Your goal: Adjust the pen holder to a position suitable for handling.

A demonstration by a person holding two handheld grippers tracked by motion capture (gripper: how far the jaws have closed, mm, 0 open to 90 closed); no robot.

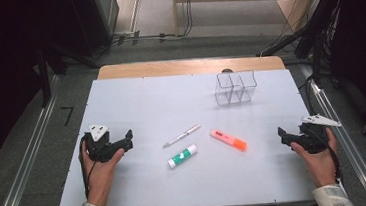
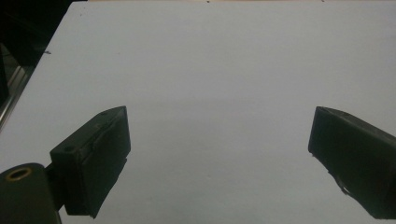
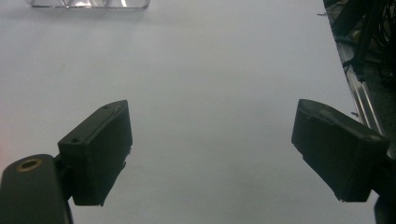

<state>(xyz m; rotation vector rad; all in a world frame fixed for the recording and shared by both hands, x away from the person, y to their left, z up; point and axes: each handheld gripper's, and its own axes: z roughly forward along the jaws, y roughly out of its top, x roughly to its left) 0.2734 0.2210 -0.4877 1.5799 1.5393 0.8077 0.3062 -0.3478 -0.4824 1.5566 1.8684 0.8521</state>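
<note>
- Left gripper [image 1: 124,141]: black, blocky jaws spread wide with nothing between them, resting at the left of the white board [image 1: 135,99]. Its own view shows bare matte surface ahead, so it has to turn right before it can find anything.
- Pen [image 1: 182,135]: thin, silvery, round, lying aslant mid-board. It may well roll off the pads or skate on the smooth sheet if pinched off-centre.
- Glue stick [image 1: 182,156]: short white cylinder with a green label, just below the pen. A jaw coming for one could knock the other.
- Highlighter [image 1: 229,140]: flat-sided, pink to orange plastic, right of centre; likely the steadiest to grasp.
- Holder [image 1: 235,87]: clear, thin-walled, seemingly three compartments, standing at the far side. It looks light; a clumsy drop could tip or push it, and its see-through rims are hard to judge.
- Right gripper [image 1: 285,136]: also released and empty, at the right edge, nearest the highlighter.
</note>
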